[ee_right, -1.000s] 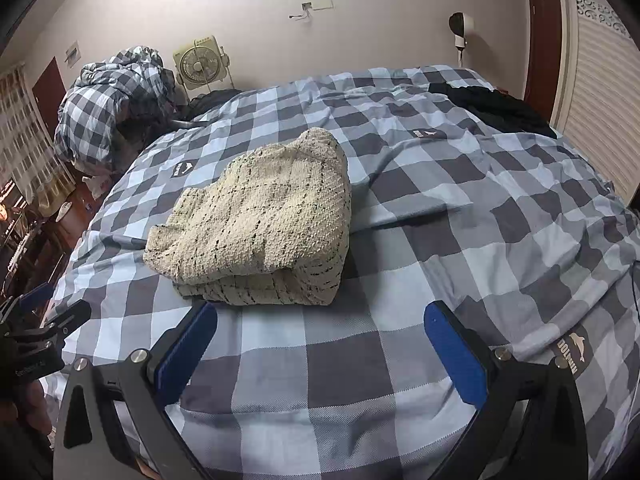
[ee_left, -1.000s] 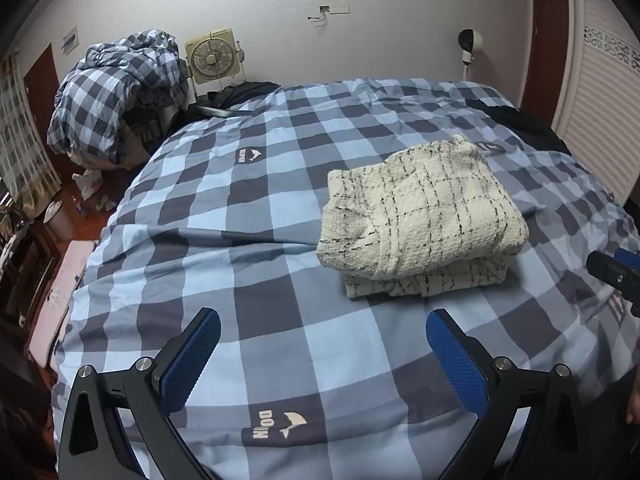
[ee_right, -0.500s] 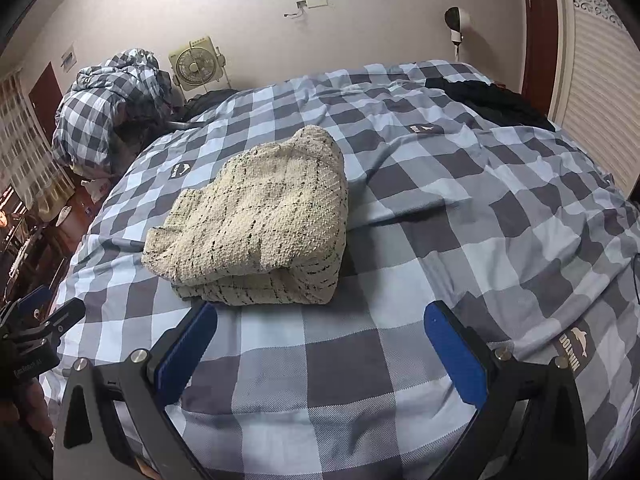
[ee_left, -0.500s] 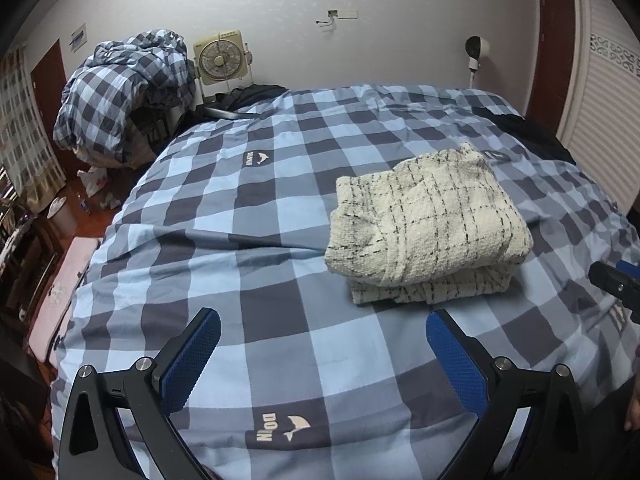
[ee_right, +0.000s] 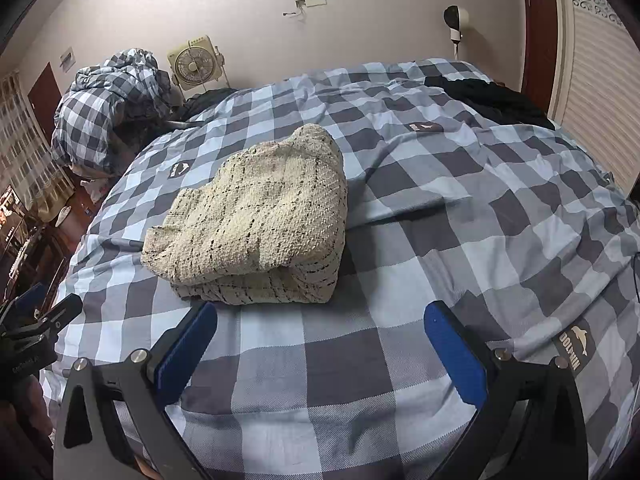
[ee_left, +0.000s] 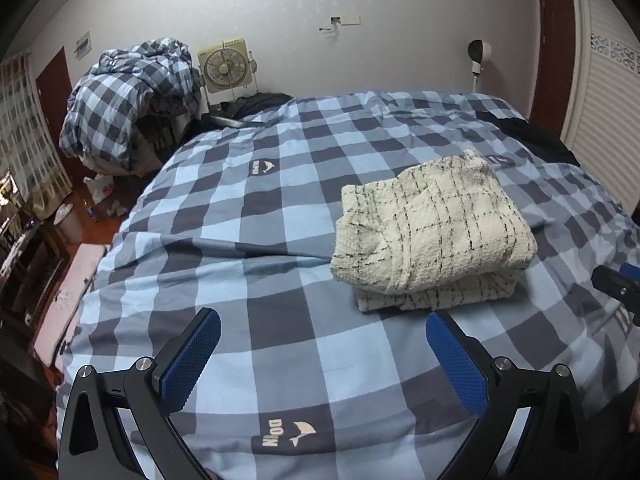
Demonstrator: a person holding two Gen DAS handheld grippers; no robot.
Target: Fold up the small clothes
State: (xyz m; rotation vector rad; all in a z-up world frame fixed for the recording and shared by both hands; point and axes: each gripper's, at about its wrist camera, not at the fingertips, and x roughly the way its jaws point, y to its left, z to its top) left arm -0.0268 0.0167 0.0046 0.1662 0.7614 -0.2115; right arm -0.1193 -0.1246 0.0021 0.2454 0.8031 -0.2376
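A cream knit garment with thin black check lines (ee_left: 434, 232) lies folded in a thick stack on the blue-grey checked bed cover (ee_left: 260, 220). It also shows in the right wrist view (ee_right: 256, 224). My left gripper (ee_left: 322, 354) is open and empty, above the cover, short of and left of the garment. My right gripper (ee_right: 320, 344) is open and empty, just short of the garment's near edge. The right gripper's tip shows at the left wrist view's right edge (ee_left: 616, 288); the left gripper shows at the right wrist view's left edge (ee_right: 44, 320).
A heap of checked bedding (ee_left: 132, 104) and a box fan (ee_left: 226, 66) stand at the far left. Dark clothing (ee_right: 488, 96) lies on the bed's far right corner. A louvred door (ee_right: 600, 64) is on the right. Floor clutter (ee_left: 96, 196) lies left of the bed.
Both grippers have drawn back slightly from the folded garment and tilted up a little. The garment has not moved. Both jaws stay open.
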